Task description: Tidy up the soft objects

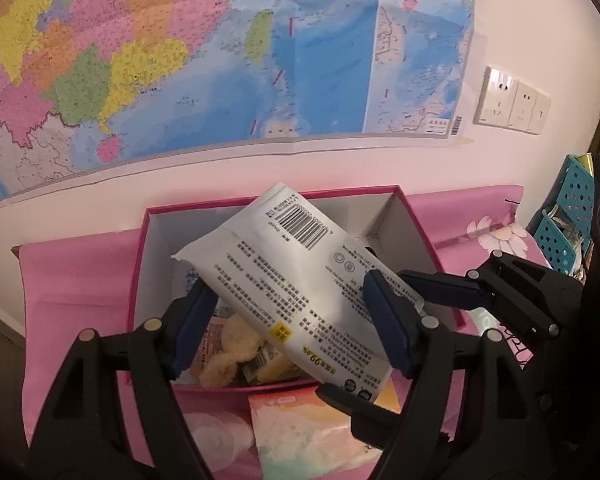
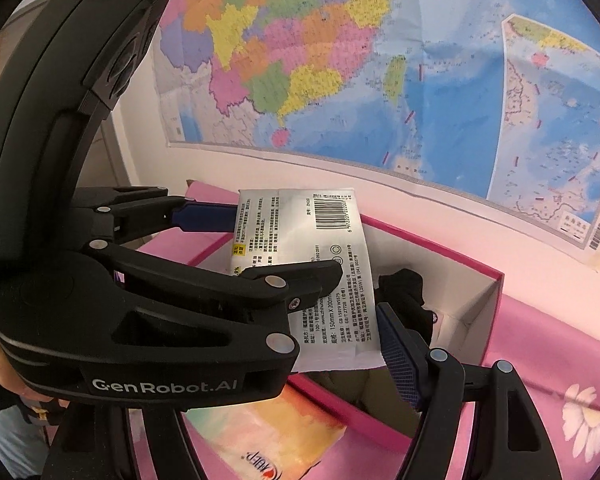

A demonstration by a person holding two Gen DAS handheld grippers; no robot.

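"GenRobot.AI" on left claw [image 2: 204,240]

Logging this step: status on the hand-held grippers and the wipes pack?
Left hand-held gripper and right hand-held gripper both shut on wipes pack. Pack tilted above open pink box. Plush toy already inside, below the pack.

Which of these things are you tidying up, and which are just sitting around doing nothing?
For the job: white wipes pack, pink box, fluffy yellow thing inside it, black cloth inside it, colourful pack in front of the box.
Just lying about: wall map, wall sockets, teal basket, flowery pink cloth.
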